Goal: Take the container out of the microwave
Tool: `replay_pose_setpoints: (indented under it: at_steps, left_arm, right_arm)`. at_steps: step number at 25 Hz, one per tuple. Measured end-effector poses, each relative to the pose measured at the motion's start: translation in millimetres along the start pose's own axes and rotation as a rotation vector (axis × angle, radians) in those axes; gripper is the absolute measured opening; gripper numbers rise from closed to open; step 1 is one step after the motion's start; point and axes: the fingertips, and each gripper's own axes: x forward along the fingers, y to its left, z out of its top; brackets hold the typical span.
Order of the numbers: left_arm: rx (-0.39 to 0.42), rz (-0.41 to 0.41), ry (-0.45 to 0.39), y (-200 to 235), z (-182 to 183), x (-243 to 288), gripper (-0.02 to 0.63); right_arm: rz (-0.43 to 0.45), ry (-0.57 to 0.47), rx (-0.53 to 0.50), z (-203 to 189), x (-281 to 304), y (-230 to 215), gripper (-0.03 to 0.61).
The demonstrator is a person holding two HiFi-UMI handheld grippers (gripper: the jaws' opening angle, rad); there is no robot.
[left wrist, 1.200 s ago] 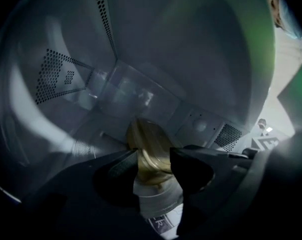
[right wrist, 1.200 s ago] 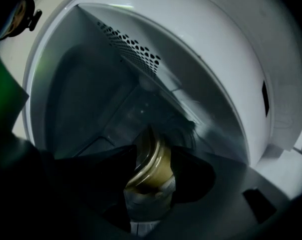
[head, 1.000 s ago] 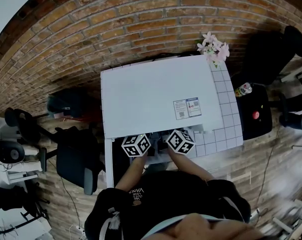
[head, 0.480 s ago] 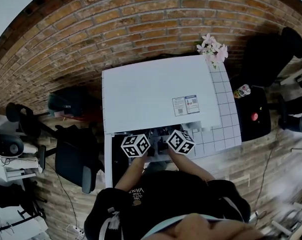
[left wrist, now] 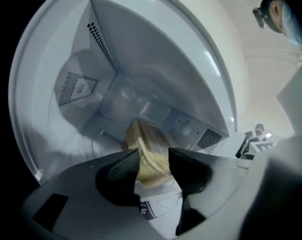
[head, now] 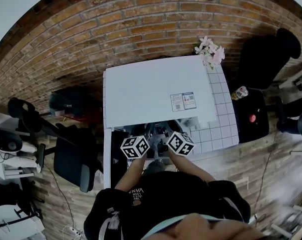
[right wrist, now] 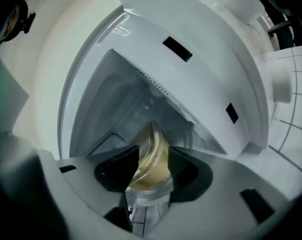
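Container held from both ends at the microwave mouth

Left gripper (left wrist: pixel 153 159) and right gripper (right wrist: pixel 154 159) each clamped on the clear container (left wrist: pixel 145 139) of yellowish contents, jaws fairly wide yet pressing on it. Lies straight ahead of both grippers and between them, at the front of the microwave (head: pixel 156 89) cavity, long axis running from one gripper to the other. Neither hand nearer; likely calls for drawing both straight back toward the body together, kept level against a spill
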Motion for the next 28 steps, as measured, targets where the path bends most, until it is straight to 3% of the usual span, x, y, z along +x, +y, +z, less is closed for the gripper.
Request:
replay_pose_setpoints:
  at_steps: [28]
  left_arm:
    - [-0.035, 0.045, -0.07, -29.3, -24.2, -54.1, 0.187]
  right_arm:
    - [0.073, 0.063, -0.046, -14.6, -58.1, 9.1, 0.173]
